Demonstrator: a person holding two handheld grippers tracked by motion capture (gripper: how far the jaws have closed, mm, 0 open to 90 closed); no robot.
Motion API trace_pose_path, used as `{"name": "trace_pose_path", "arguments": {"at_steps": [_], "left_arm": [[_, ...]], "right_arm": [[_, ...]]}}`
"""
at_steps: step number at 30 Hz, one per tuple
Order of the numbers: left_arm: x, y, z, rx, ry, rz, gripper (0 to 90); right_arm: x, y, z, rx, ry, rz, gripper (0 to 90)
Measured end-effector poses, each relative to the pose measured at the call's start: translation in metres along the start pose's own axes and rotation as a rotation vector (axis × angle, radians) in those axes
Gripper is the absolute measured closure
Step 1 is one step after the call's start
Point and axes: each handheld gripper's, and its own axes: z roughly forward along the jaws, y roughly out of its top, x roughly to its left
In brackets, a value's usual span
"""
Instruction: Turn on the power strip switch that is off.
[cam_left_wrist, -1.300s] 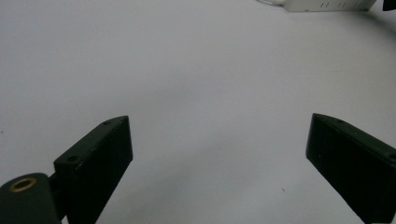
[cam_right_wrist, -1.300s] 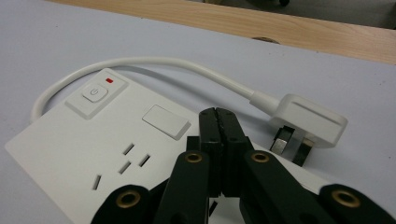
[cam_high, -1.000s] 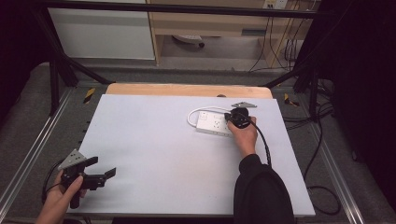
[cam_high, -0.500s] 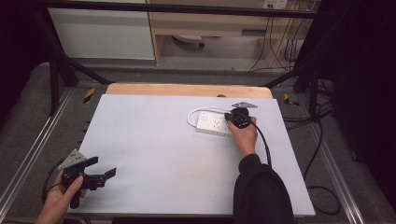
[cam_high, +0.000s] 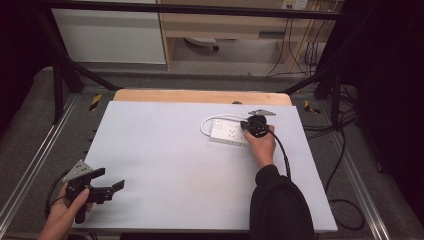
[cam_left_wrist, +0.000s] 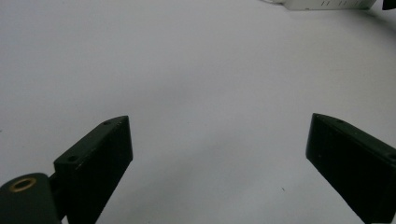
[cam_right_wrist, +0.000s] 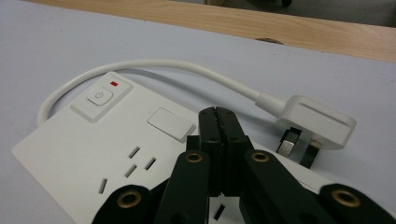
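A white power strip (cam_right_wrist: 112, 154) lies flat on the pale bench (cam_high: 165, 150), in its far right part, not far from the wooden strip (cam_right_wrist: 280, 28) that runs along the bench's far edge. Its top face carries a power button (cam_right_wrist: 99, 97) with a small red mark (cam_right_wrist: 113, 84) beside it, a blank white rectangle (cam_right_wrist: 172, 124) next to that, and rows of socket slots (cam_right_wrist: 135, 163). A white cable (cam_right_wrist: 154, 65) leaves one end of the power strip, loops round behind it and ends in a white plug (cam_right_wrist: 315, 122) that lies on the bench just beside the strip, its metal pins showing underneath.

The right tongs (cam_right_wrist: 218, 114) are clenched, their two black jaws pressed flat together with nothing between them, and their tip stands over the top face of the power strip, near the blank rectangle; whether the tip touches the surface cannot be told. In the high view the right hand (cam_high: 261, 145) holds these tongs at the strip's right end, with a dark sleeve (cam_high: 280, 205) behind it.

The left tongs (cam_high: 107, 180) are well apart from all this, at the near left corner of the bench, held in the left hand (cam_high: 67, 207). Their jaws stand wide apart, released, with bare bench between them.
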Motion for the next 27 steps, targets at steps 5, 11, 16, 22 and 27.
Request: {"name": "trace_pose_path", "arguments": {"at_steps": [5, 11, 16, 22, 27], "left_arm": [[-0.0002, 0.0, 0.0001, 0.003, 0.0, 0.001, 7.3], [-0.0001, -0.0001, 0.0002, 0.003, 0.001, 0.0, 7.3], [-0.0001, -0.0001, 0.0001, 0.003, 0.0, -0.001, 7.3], [-0.0005, -0.0001, 0.0004, 0.005, 0.0, 0.003, 7.3], [-0.0003, 0.0, 0.0003, 0.004, 0.0, 0.001, 7.3]], "right_arm": [[0.0001, 0.0001, 0.0, 0.002, 0.0, -0.004, 90.0], [-0.0001, -0.0004, 0.0, -0.002, 0.0, -0.004, 90.0], [0.0002, -0.0003, -0.0001, 0.0, 0.0, -0.006, 90.0], [0.0004, -0.0003, -0.0002, 0.001, -0.001, -0.009, 90.0], [0.0003, -0.0005, -0.0002, 0.0, 0.0, -0.009, 90.0]]}}
